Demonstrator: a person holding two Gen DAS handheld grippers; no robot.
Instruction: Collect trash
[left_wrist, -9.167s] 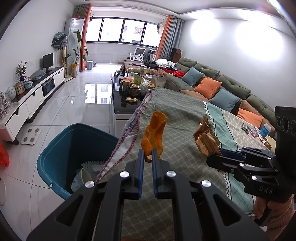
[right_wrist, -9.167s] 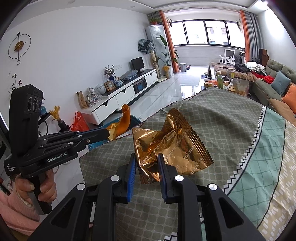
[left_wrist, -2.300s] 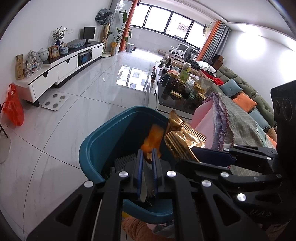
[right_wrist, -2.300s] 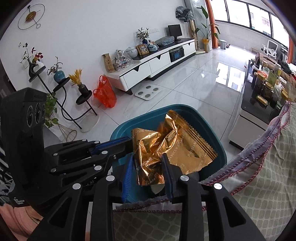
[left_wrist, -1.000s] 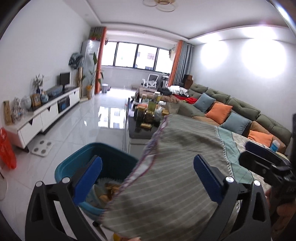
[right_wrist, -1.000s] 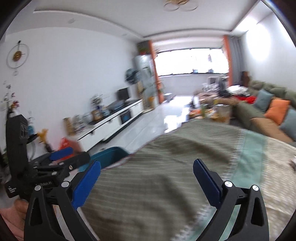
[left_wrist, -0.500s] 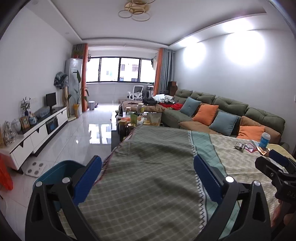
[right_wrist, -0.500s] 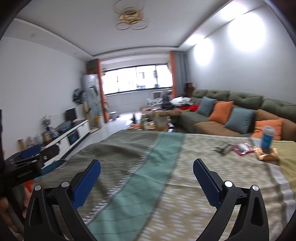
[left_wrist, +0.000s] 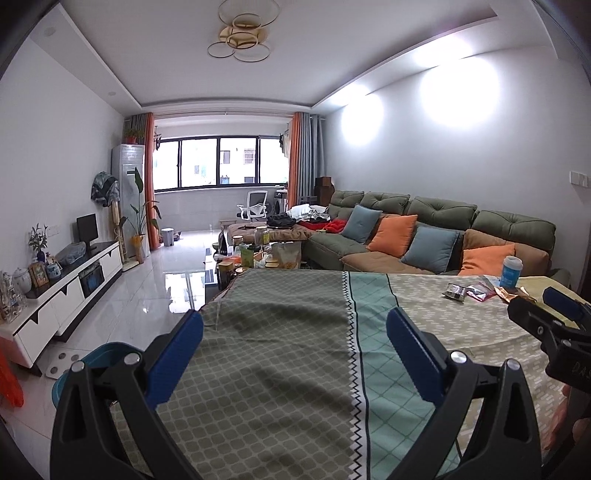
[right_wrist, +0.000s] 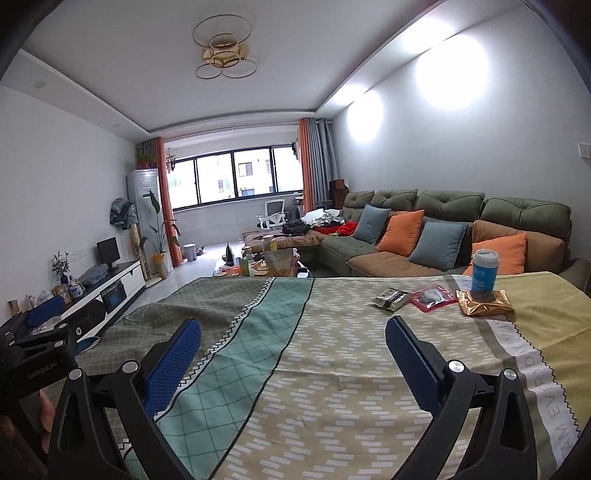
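My left gripper is open and empty above the patterned tablecloth. My right gripper is open and empty too, held over the cloth's lighter half. Trash lies at the table's far right: a grey-black wrapper, a red packet and a gold foil wrapper with a blue cup standing on it. The same wrappers show far right in the left wrist view. The teal bin sits on the floor beyond the table's left edge, its inside hidden.
A green sofa with orange and blue cushions runs behind the table. A low coffee table crowded with jars stands past the far edge. A white TV cabinet lines the left wall. A hand holds the left tool.
Both grippers dropped the orange scrap and gold wrapper into the bin, opened, then swung up and right over the table. The right view now faces the wrappers at the far right.
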